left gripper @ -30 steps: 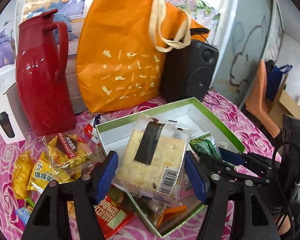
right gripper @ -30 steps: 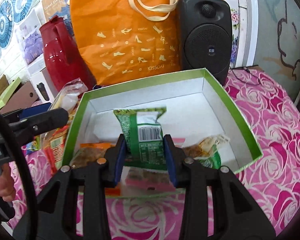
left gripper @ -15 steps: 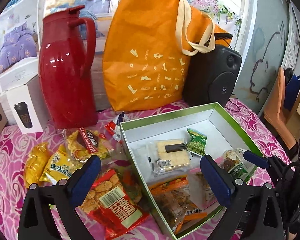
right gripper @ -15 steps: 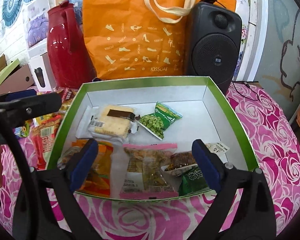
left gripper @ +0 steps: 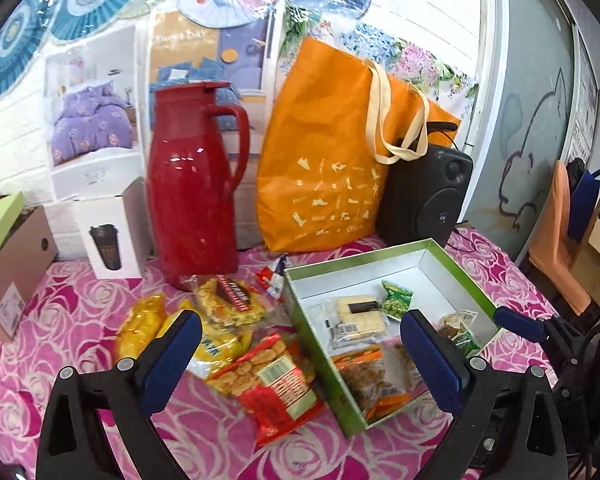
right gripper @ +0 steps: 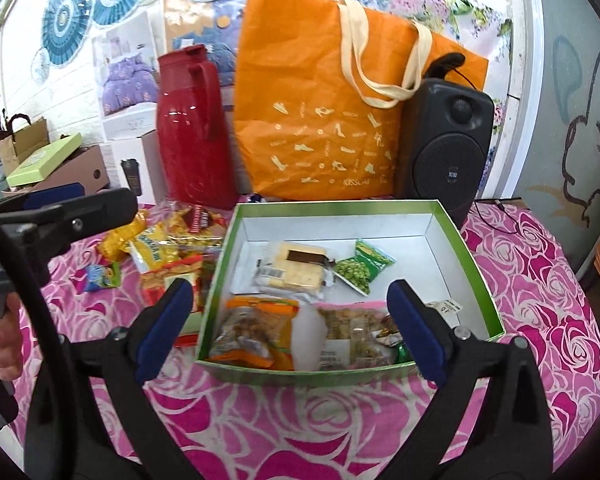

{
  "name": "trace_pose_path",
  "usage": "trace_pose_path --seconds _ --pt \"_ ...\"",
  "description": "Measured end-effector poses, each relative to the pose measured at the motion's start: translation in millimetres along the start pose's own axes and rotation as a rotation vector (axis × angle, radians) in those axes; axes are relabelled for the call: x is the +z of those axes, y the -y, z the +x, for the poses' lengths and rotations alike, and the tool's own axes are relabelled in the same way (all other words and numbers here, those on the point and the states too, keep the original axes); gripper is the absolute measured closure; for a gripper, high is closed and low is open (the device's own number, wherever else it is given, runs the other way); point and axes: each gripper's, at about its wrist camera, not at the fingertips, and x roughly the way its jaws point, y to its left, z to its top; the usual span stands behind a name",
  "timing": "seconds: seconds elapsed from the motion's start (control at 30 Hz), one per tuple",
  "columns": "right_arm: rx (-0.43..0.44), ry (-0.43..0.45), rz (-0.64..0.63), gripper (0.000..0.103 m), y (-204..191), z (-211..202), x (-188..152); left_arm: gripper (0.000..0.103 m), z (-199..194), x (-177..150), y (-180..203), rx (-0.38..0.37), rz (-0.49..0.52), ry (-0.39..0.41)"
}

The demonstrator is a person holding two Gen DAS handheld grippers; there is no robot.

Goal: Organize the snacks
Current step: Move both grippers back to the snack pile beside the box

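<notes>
Left gripper (left gripper: 300,360): fingers held wide, nothing gripped, above the loose packets.
Right gripper (right gripper: 288,324): jaws opening, fingers spread wide and empty over the box's near edge.
Green box (right gripper: 476,268): set on the rose-patterned desk (right gripper: 300,420); cracker pack (right gripper: 296,268) and green pea packet (right gripper: 362,266) laid inside.
Red snack bag (left gripper: 276,384): left outside, just beside the box.

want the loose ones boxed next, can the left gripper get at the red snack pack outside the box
Probably yes: the left gripper is open and empty, and the red snack pack lies uncovered on the cloth beside the green box, nothing over it.
</notes>
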Motion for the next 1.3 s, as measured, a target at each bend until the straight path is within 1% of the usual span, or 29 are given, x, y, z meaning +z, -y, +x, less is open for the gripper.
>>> trace_pose_path --seconds 0.13,0.27,0.33,0.4,0.47,0.57,0.63,0.7,0.77,0.83,0.93,1.03,1.13,1.3 --pt "0.028 0.008 -0.002 0.001 -18 -12 -5 0.002 -26 -9 -23 0.037 -0.011 0.026" --pt "0.084 0.010 0.033 0.001 -34 -17 -17 0.002 -44 -22 -58 0.079 -0.071 0.022" --pt "0.134 -0.009 0.053 0.001 -42 -14 -24 0.002 -49 -33 -79 0.115 -0.095 0.007" --pt "0.183 -0.047 0.061 0.001 -52 -8 -32 0.002 -52 -46 -100 0.150 -0.116 -0.012" --pt "0.217 -0.091 0.038 0.001 -68 -1 -40 0.002 -53 -63 -120 0.177 -0.138 -0.040" --pt "0.252 -0.138 0.005 0.001 -91 12 -45 0.002 -51 -85 -144 0.205 -0.174 -0.084" --pt "0.264 -0.150 -0.010 0.001 -103 19 -43 0.002 -50 -100 -160 0.214 -0.204 -0.108" --pt "0.272 -0.159 -0.038 0.001 -118 26 -38 0.002 -51 -108 -173 0.223 -0.223 -0.115" --pt "0.261 -0.169 -0.071 0.002 -131 34 -34 0.002 -49 -111 -179 0.223 -0.229 -0.118" --pt "0.217 -0.183 -0.114 0.002 -143 46 -32 0.002 -47 -113 -186 0.215 -0.231 -0.121" --pt "0.121 -0.206 -0.168 0.003 -154 68 -33 0.002 -42 -111 -190 0.189 -0.236 -0.121" --pt "0.047 -0.220 -0.214 0.009 -159 87 -35 0.002 -31 -108 -189 0.172 -0.221 -0.127" --pt "0.001 -0.220 -0.251 0.013 -164 99 -39 0.002 -15 -104 -189 0.157 -0.215 -0.142" --pt "-0.078 -0.238 -0.260 0.022 -159 122 -39 0.003 18 -94 -189 0.125 -0.221 -0.169"
